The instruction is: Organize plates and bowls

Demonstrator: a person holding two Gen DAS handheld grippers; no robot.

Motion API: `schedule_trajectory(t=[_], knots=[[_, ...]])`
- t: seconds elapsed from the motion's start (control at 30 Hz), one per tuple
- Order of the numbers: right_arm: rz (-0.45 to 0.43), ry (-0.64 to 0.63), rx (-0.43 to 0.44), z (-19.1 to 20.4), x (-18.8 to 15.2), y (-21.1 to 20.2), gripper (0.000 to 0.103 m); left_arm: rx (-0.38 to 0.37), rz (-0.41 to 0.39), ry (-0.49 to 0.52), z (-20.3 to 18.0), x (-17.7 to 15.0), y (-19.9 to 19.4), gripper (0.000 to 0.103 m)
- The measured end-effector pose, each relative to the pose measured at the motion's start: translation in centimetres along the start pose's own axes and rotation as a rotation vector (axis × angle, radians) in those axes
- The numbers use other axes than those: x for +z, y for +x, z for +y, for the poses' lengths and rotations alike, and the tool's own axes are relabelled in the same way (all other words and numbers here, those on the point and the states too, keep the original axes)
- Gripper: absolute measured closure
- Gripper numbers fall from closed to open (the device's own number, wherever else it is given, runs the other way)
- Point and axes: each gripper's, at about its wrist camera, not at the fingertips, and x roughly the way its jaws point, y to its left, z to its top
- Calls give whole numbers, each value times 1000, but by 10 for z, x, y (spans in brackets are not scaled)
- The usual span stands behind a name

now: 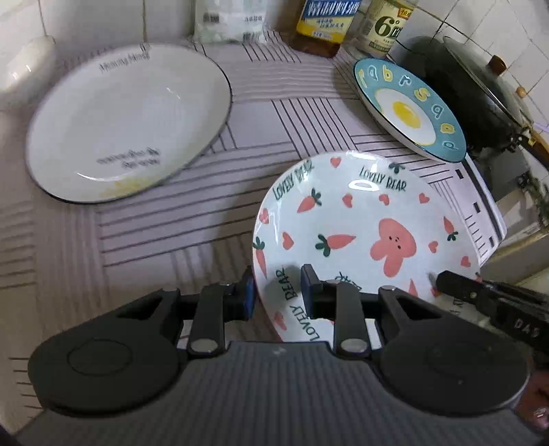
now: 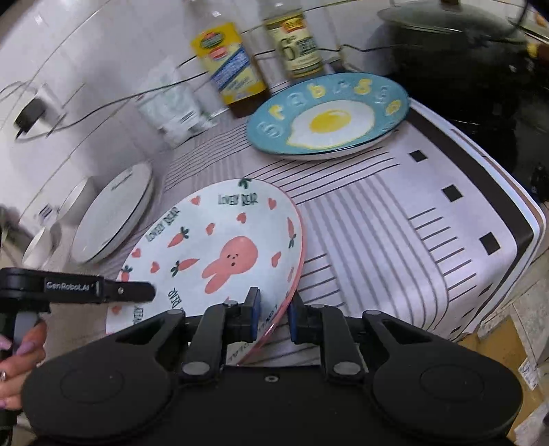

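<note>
A white plate with a pink bunny and carrots [image 1: 360, 212] [image 2: 223, 240] sits tilted on the striped cloth, its near side raised. My left gripper [image 1: 278, 291] is shut on the plate's left rim, one pad under it and one on top. On the opposite, pink-edged rim my right gripper [image 2: 274, 312] is shut the same way. Each gripper shows in the other's view: the right gripper [image 1: 463, 288] and the left gripper [image 2: 130, 291]. A large white plate with a dark rim [image 1: 127, 120] [image 2: 113, 219] lies at the left. A blue fried-egg plate [image 1: 408, 106] [image 2: 329, 116] lies at the back right.
Two white bowls [image 2: 73, 202] stand by the tiled wall beyond the white plate. Oil bottles [image 1: 326, 24] [image 2: 230, 65], a plastic bag [image 1: 230, 20] and a lidded black wok [image 1: 473, 92] line the back. The cloth's edge [image 2: 514, 223] drops off at the right. A hand [image 2: 17, 360] holds the left gripper.
</note>
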Motion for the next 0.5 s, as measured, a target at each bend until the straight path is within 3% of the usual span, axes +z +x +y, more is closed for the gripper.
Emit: schedule_trajectory(t=[0.5], knots=[[-13,-98,109,51,0,-40,82,82,-124,9,17,-26,-91,78]])
